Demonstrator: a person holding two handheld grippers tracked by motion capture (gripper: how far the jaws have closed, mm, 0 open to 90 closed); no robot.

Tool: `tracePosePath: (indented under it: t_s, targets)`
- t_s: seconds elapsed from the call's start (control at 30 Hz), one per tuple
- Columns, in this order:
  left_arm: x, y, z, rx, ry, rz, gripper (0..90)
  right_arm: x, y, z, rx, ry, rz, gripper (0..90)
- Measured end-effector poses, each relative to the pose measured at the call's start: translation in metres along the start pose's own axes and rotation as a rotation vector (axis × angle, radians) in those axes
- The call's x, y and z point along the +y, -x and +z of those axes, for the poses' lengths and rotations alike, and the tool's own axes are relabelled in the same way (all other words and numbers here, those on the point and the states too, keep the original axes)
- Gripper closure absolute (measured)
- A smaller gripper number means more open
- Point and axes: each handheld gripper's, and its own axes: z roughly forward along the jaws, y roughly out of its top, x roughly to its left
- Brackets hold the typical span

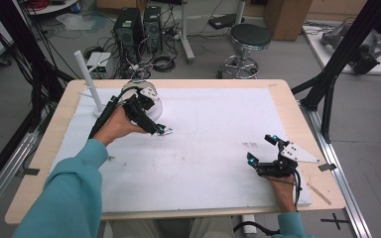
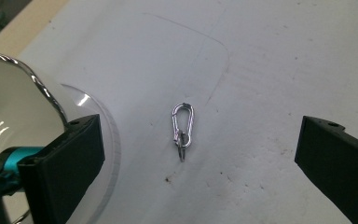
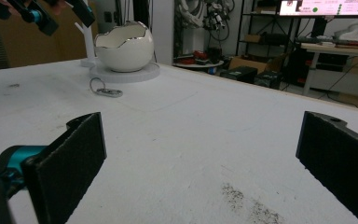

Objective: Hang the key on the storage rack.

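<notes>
A small silver carabiner clip with a ring lies flat on the white mat, also seen as the clip in the right gripper view. My left gripper hovers over it, open, with the clip between and beyond the two black jaws. In the high view the left gripper is at the mat's back left, beside a white egg-shaped bowl. The bowl has a jagged silver rim and stands on a round base. My right gripper rests open at the front right with nothing between its jaws.
A white branched stand rises behind the bowl at the mat's back left. The white mat covers a wooden table. A stool, computer towers and cables sit on the floor beyond the table.
</notes>
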Motion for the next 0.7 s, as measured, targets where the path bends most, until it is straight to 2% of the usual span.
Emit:
tracePosePath:
  t_s: [0.07,0.2,0.4,0.57,0.7]
  targets:
    - [-0.001,0.000,0.006,-0.003,-0.016,-0.011,1.9,0.000,0.000,0.000,0.001,0.000,0.002,0.6]
    - [-0.003,0.001,0.015,0.004,-0.052,-0.021,8.6,0.000,0.000,0.000,0.000,0.001,-0.001,0.6]
    - [-0.004,0.001,0.025,-0.005,-0.085,-0.012,9.2,0.000,0.000,0.000,-0.001,0.000,0.001,0.6]
    - [-0.008,0.001,0.033,-0.006,-0.100,-0.035,10.1,0.000,0.000,0.000,-0.001,0.001,0.000,0.6]
    - [-0.010,-0.001,0.039,-0.010,-0.140,-0.037,12.1,0.000,0.000,0.000,-0.001,0.001,0.000,0.6]
